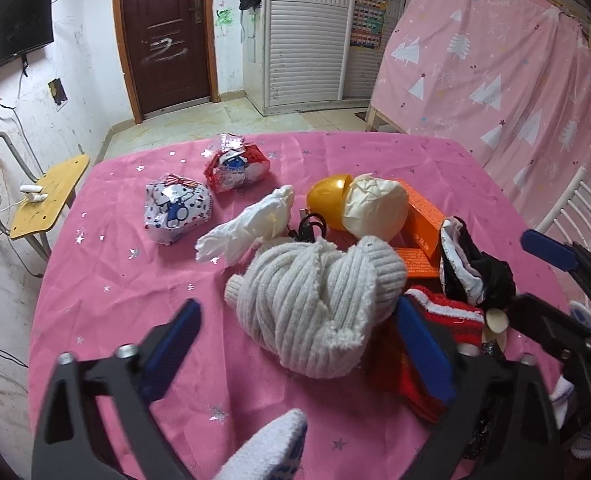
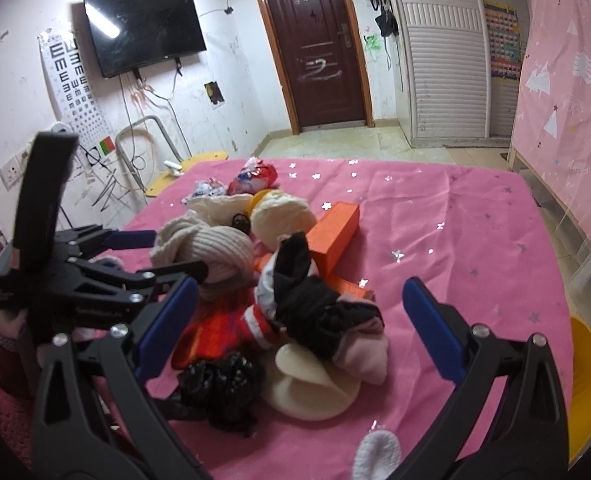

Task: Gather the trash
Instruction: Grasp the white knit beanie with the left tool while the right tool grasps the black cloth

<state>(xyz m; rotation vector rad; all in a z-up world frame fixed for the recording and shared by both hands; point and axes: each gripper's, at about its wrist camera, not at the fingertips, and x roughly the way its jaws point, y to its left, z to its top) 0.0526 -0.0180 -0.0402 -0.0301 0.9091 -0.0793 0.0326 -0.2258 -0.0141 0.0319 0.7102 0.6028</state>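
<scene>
Clutter sits heaped mid-desk (image 1: 115, 280) on pink cloth. Nearest the left claw (image 1: 295, 344), whose pads stand apart and grip nothing, lies a ribbed grey sock bundle (image 1: 315, 300): soft, light, best pinched across its bulk. The right claw (image 2: 295, 328) is likewise released, straddling black fabric (image 2: 315, 312). Farther off, the crumpled white tissue (image 1: 251, 224) looks feather-light and squashy; take its thick middle. Beyond, two foil snack wrappers (image 1: 179, 208) seem crinkly, slippery.
</scene>
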